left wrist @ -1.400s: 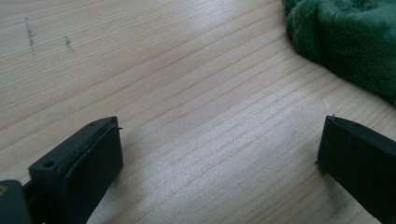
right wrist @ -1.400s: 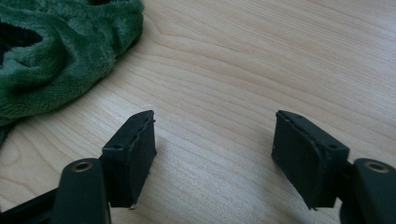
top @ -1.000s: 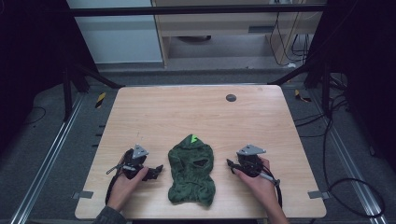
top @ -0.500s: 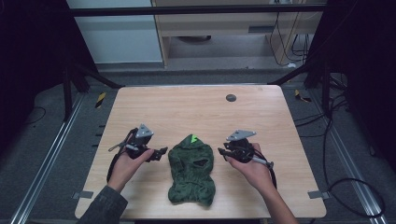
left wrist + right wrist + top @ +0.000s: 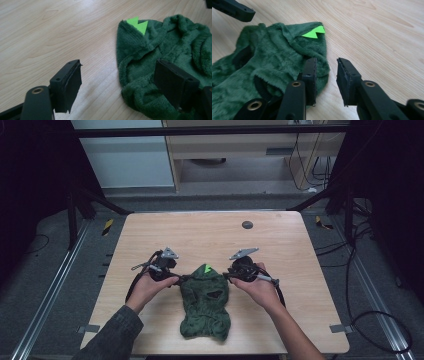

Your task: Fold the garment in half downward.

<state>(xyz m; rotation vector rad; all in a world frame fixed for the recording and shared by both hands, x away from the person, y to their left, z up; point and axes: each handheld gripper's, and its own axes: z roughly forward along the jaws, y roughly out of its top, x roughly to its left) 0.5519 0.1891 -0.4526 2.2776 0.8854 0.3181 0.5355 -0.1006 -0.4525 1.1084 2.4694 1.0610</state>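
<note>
A dark green fleece garment [image 5: 205, 305] with a bright green spiky patch [image 5: 208, 268] lies crumpled on the wooden table [image 5: 200, 235]. My left gripper [image 5: 183, 279] is at the garment's upper left edge. In the left gripper view, my left gripper [image 5: 120, 83] is open. Its jaws have just been closing with the garment's [image 5: 160, 47] edge between them, untouched. My right gripper [image 5: 226, 276] is at the upper right edge. My right gripper [image 5: 325, 80] is open after narrowing. One jaw rests over the fleece [image 5: 269, 57], and the hem bulges into the gap.
A small dark disc [image 5: 247, 225] sits near the table's far edge. Grey tape tabs [image 5: 338, 328] mark the near corners. Black frame posts and floor cables [image 5: 370, 320] surround the table. One jaw of the left gripper [image 5: 235, 10] shows at the top left of the right gripper view.
Both hands moved away from the table's near edge and inward, up to the garment's top corners. Both pairs of jaws narrowed. The garment has not moved.
</note>
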